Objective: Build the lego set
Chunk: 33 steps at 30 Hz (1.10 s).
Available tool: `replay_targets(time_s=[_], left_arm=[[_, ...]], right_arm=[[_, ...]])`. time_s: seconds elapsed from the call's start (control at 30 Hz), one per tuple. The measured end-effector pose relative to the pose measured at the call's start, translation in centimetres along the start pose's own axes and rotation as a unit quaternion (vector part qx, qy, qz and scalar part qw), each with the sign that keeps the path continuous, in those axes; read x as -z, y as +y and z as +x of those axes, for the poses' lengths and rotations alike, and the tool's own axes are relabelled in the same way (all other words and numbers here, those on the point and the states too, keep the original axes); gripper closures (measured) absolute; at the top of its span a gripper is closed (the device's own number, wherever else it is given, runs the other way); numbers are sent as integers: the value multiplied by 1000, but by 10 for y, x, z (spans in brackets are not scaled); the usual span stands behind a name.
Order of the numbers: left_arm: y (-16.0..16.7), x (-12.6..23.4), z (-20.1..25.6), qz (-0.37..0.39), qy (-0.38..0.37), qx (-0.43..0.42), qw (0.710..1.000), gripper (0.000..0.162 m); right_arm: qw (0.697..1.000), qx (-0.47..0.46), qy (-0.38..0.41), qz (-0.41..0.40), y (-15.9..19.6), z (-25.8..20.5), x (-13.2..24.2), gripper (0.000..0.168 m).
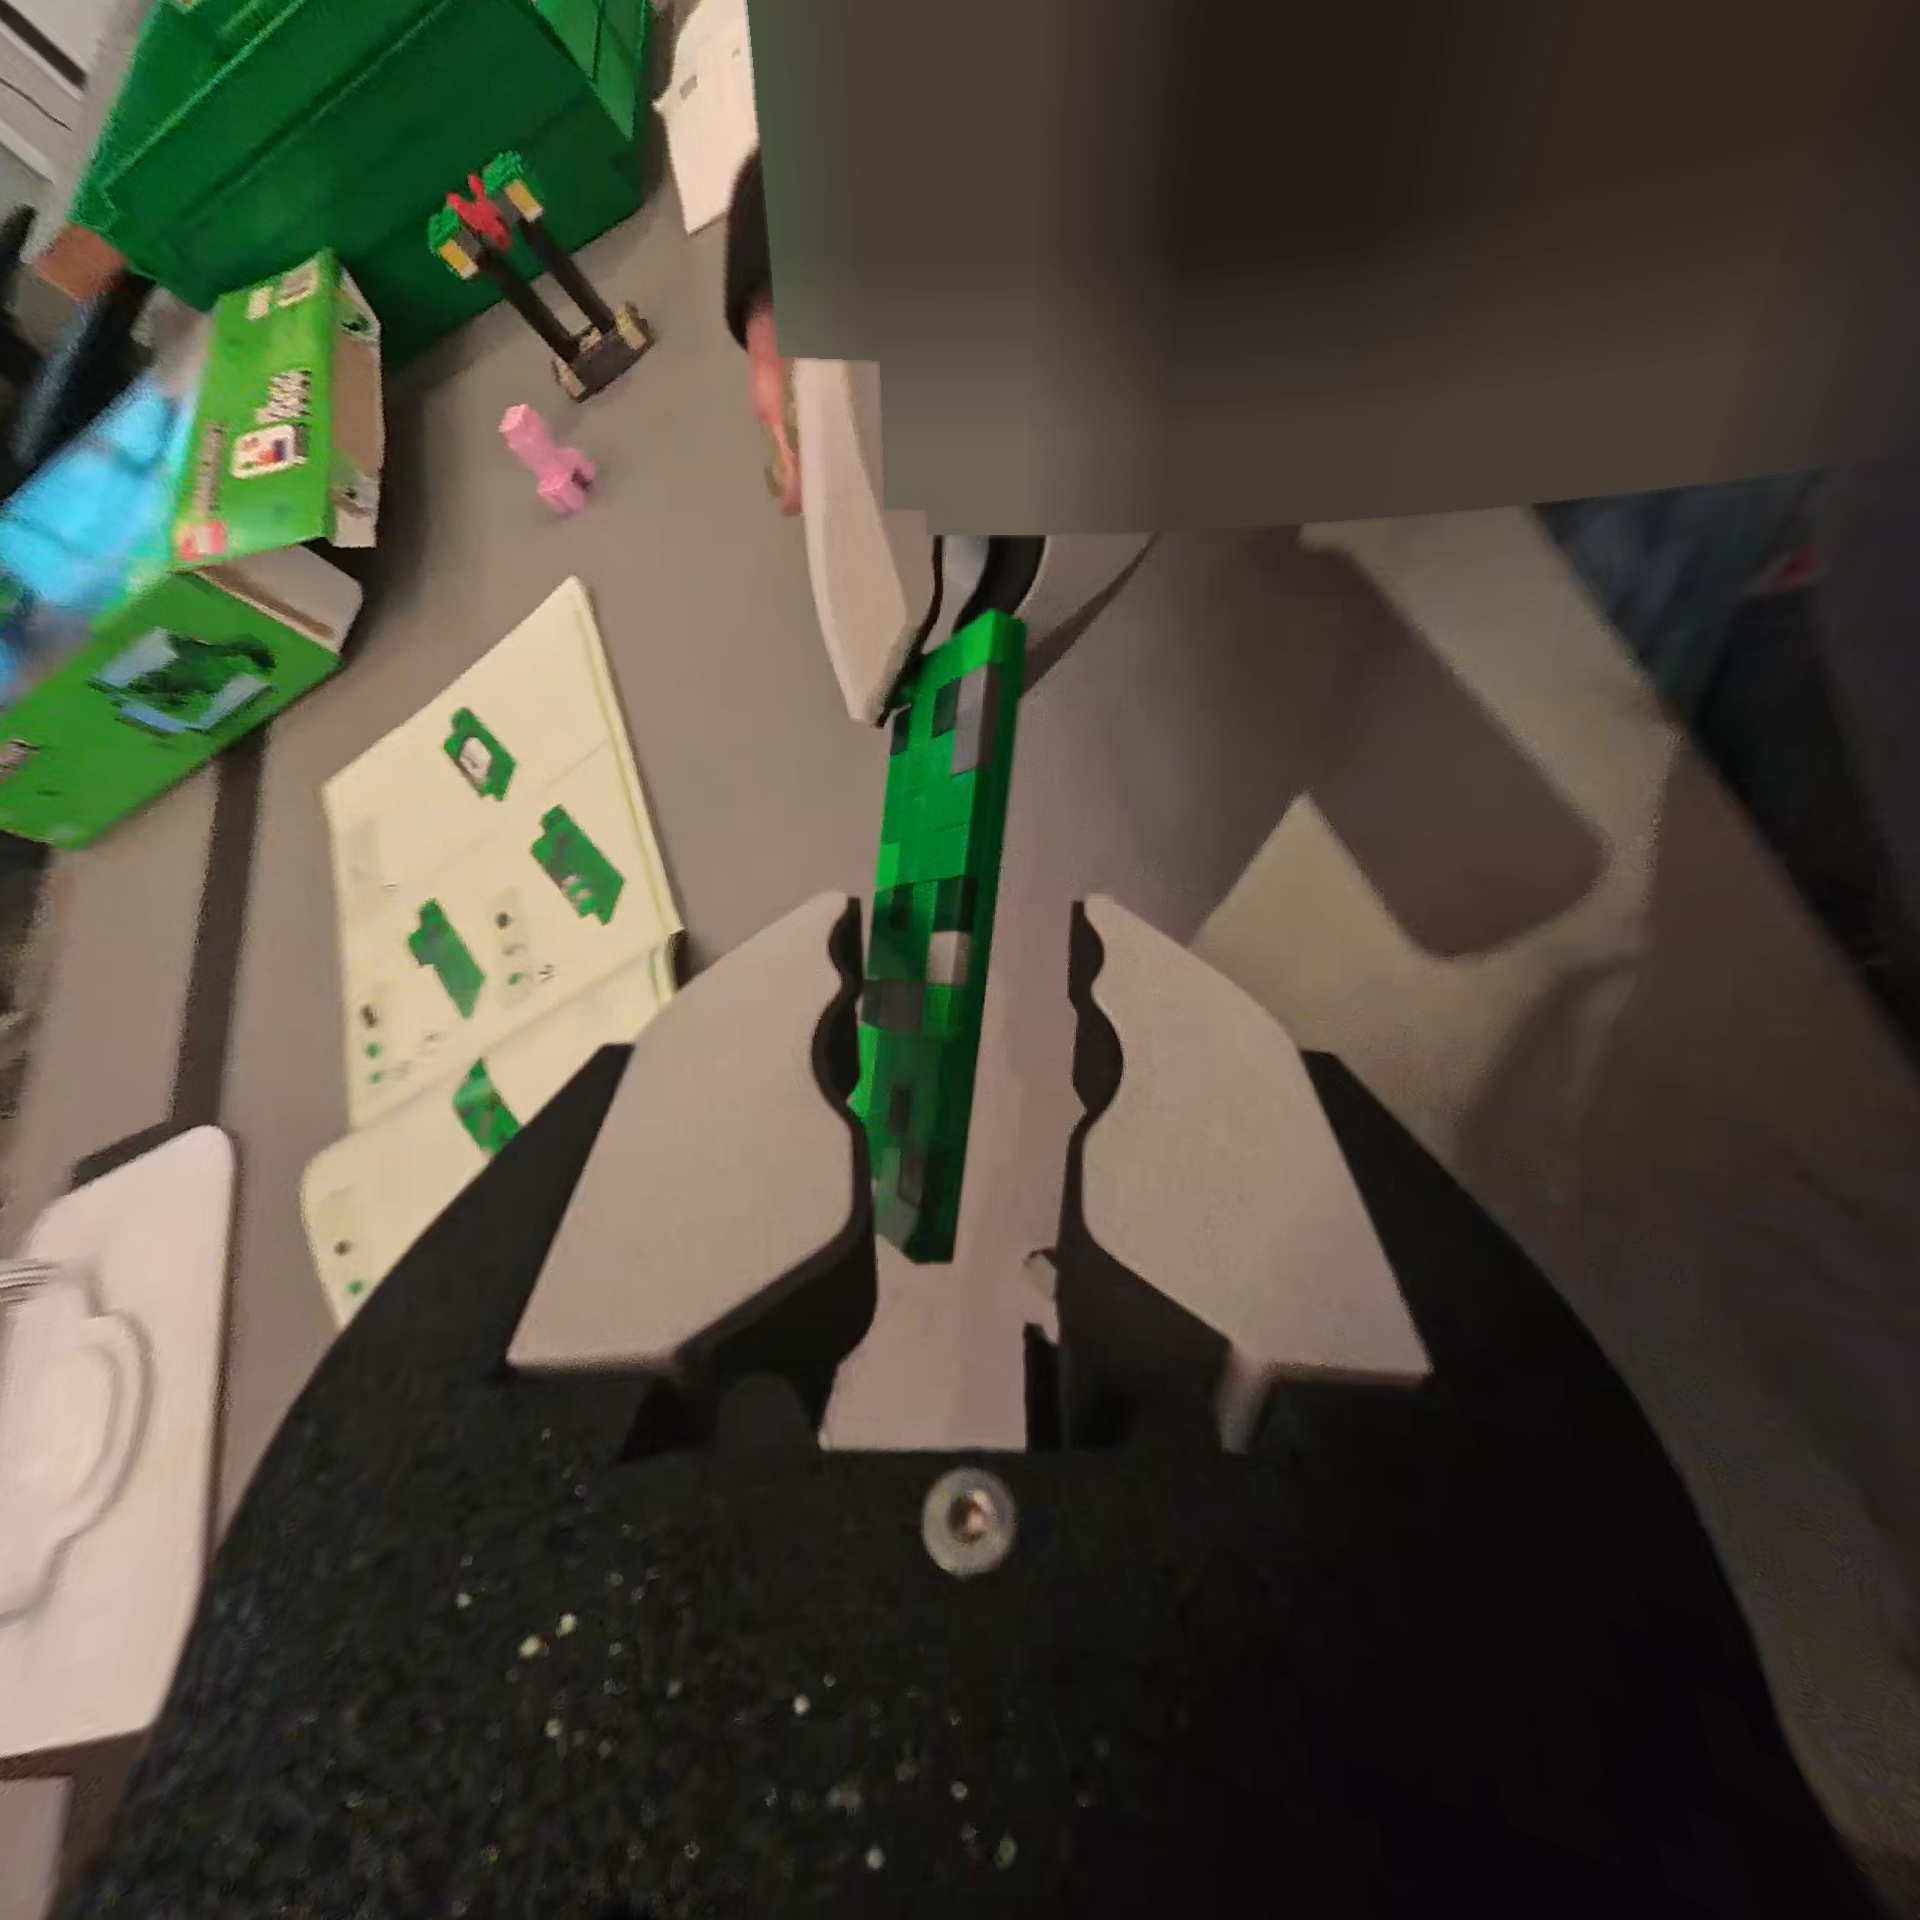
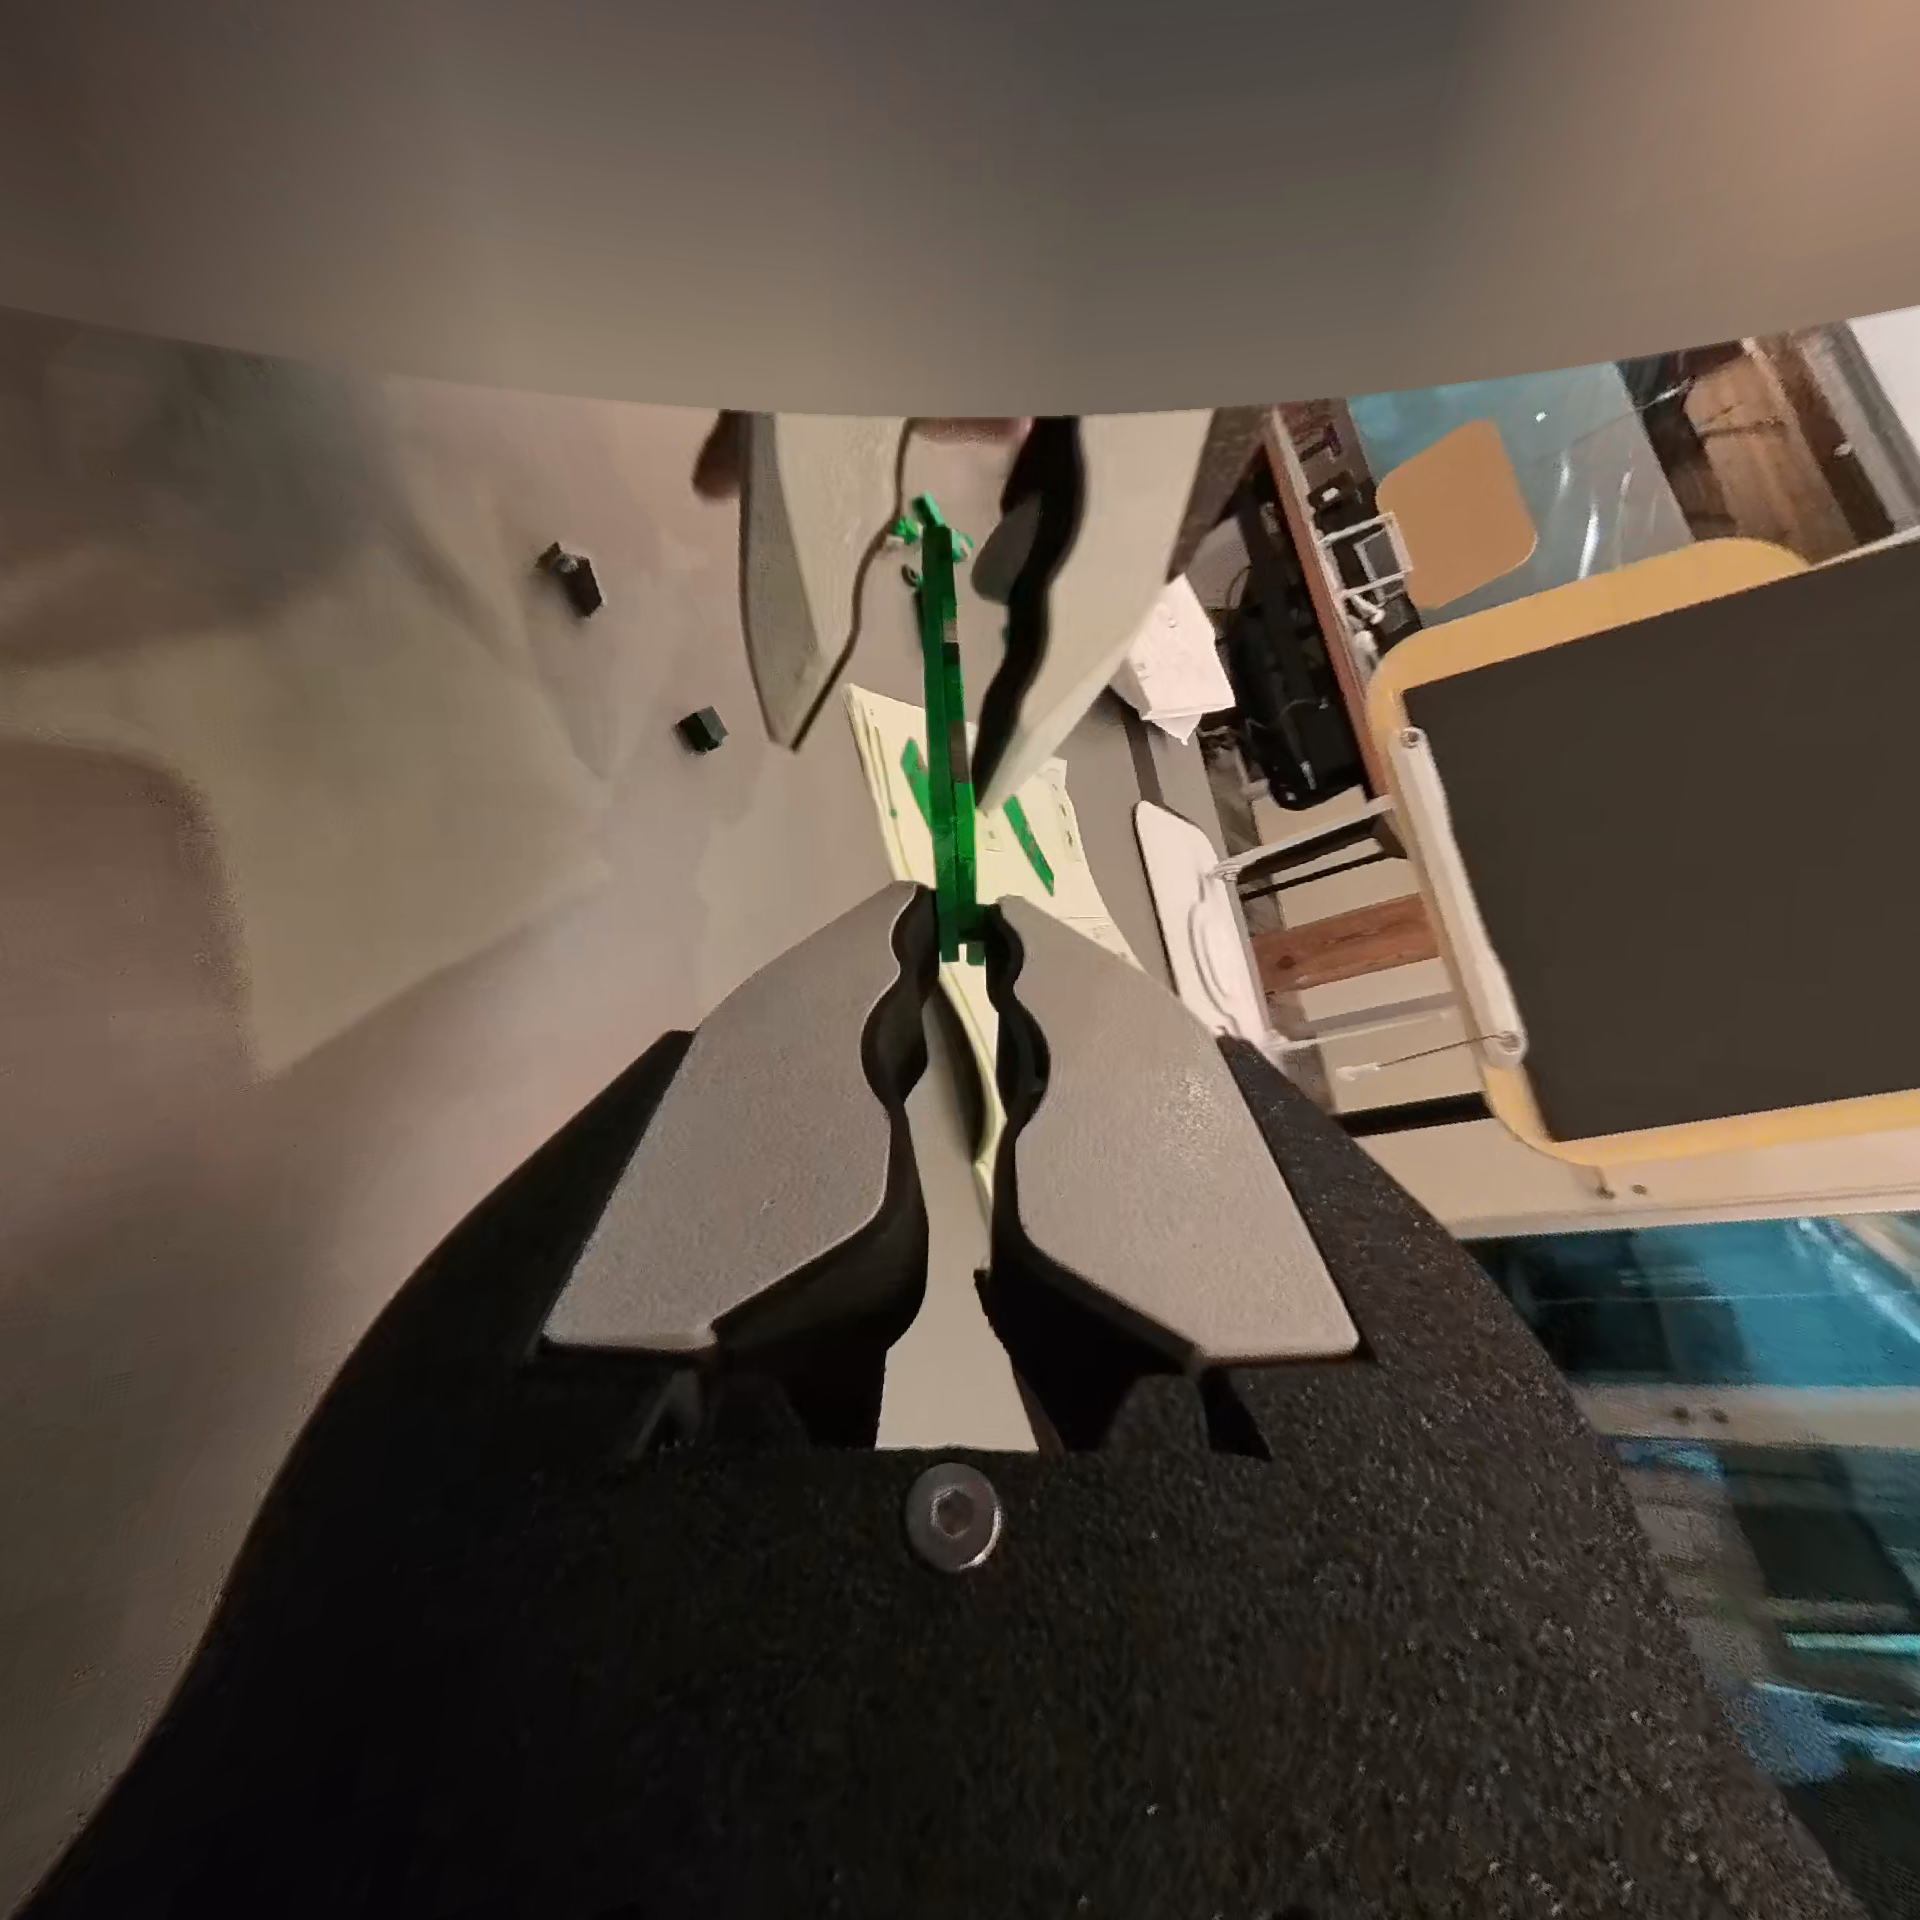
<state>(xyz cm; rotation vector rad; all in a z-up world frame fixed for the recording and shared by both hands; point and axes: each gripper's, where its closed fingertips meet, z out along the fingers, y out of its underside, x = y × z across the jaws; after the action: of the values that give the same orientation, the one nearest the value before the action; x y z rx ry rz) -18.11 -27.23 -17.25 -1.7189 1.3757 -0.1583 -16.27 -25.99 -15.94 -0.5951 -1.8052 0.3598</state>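
Midair, the right gripper (image 2: 958, 914) pinches one end of a long green lego panel (image 2: 951, 748), its fingertips clenched on the panel's thin edge at the centre of the right wrist view, apparently so the flat assembly stays rigid and edge-on for the other tool. In the left wrist view the left gripper (image 1: 966, 914) stands spread, its jaws on either side of the same green lego panel (image 1: 940, 935); the panel lies against the left finger and clear of the right one, so nothing is grasped there yet. Judging by that stance, the left tool is lining up to take or steady the near end. At the panel's far end, upper centre of the left view, the right gripper (image 1: 894, 644) shows again, gripping it. Outward from the tools, an open instruction booklet (image 1: 488, 852) lies flat on the grey table (image 1: 644, 488) at centre left, likely kept in sight for reference. Above it sit a small pink figure (image 1: 545, 457) and a finished black-legged lego model (image 1: 530, 281). Green set boxes (image 1: 208, 582) crowd the upper left of the frame. Two loose black bricks (image 2: 571, 577) rest on the table in the upper left of the right view, well apart from the panel.
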Motion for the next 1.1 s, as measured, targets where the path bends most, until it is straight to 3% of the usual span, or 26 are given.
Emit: replay_targets(time_s=[0.17,0.53,1.1], left_arm=[[5,-7,-9,-9,-66,-56,996,156],[8,-9,-7,-19,-89,-114,989,156],[10,-17,0,4,-60,-90,994,156]], right_arm=[[998,-57,-30,4,1,-4,-2,160],[994,-88,-62,-36,6,-11,-4,160],[983,-137,-107,-51,10,-21,-2,162]])
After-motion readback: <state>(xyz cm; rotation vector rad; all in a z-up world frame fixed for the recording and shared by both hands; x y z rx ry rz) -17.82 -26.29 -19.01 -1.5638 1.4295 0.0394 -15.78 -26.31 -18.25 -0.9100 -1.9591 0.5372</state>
